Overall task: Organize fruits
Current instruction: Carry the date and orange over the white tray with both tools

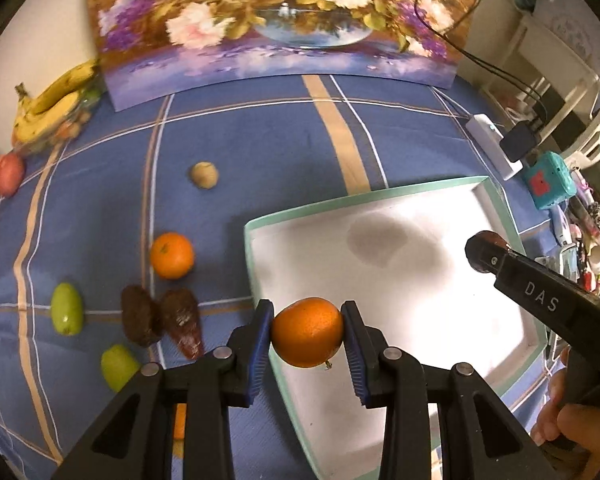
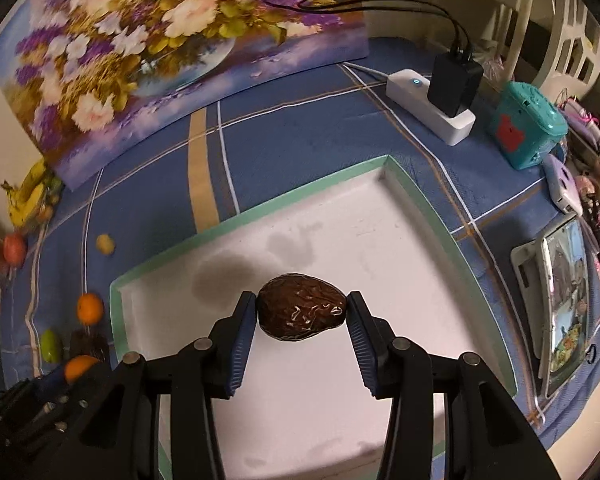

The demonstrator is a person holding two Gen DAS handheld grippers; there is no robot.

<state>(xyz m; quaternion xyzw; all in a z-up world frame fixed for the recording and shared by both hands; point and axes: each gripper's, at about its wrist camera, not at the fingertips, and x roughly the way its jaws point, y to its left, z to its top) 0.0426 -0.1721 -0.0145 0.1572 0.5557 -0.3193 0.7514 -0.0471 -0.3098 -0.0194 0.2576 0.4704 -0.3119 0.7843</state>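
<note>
Left tongs clamped on an orange, pads pressing both sides, held over the near-left edge of the white tray. Right tongs gripping a dark wrinkled brown fruit end to end, above the tray's middle. Left of the left tongs, on the blue checked cloth (bench underneath, presumably): second orange, two brown fruits side by side, two green fruits, small yellowish fruit farther ahead. Bananas far ahead-left. Flower painting straight ahead, upright. Power strip ahead-right of the right tongs.
</note>
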